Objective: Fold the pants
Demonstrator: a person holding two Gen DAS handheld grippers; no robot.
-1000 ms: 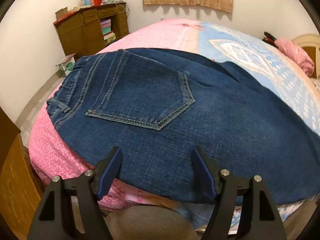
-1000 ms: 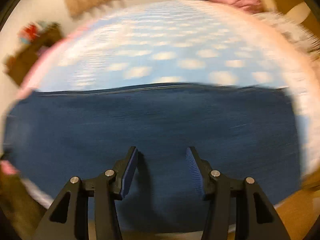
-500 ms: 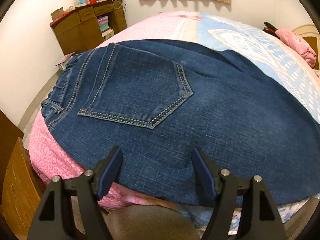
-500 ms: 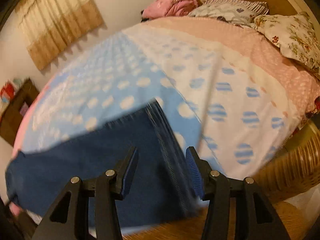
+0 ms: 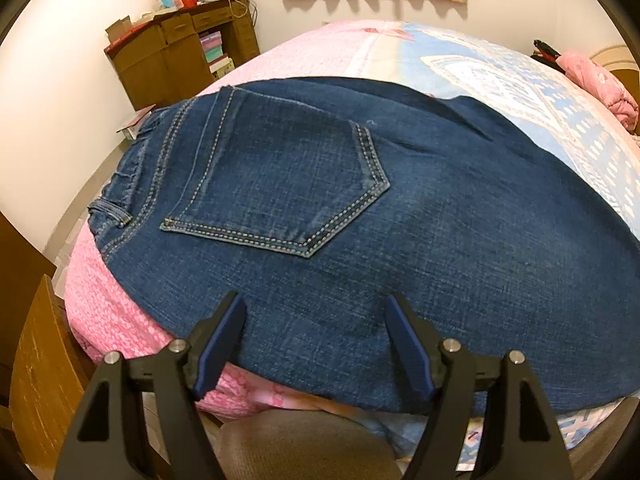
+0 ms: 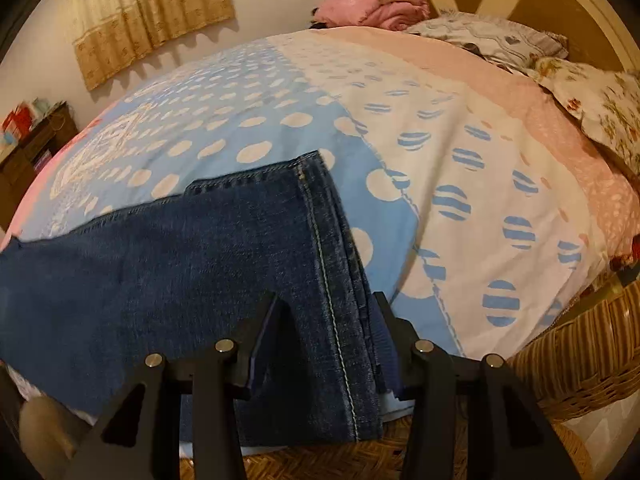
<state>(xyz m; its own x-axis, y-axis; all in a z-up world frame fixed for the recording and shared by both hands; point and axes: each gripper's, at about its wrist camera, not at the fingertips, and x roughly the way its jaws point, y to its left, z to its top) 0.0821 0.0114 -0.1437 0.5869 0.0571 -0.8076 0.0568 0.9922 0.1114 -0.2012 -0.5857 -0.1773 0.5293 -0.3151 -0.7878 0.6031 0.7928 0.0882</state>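
While both jaws stood apart, empty, the right hand-held gripper (image 6: pixel 326 320) straddled the pants (image 6: pixel 180 264) hem (image 6: pixel 336 280); a shallow bite could have missed lower layers, unlike the left hand-held gripper (image 5: pixel 316 324).

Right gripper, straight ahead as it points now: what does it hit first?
Most likely the jeans: the right gripper straddles their hem end on the bedspread, fingers open. Depth unclear; it may already be touching the denim.

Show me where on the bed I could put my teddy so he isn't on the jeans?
The big free patch is the dotted quilt between the jeans' hem and the pillows by the headboard. Another is the blue-and-pink stretch beyond the jeans, toward the curtain wall. The near edge is crowded: the jeans cover it, and both tools hover there.
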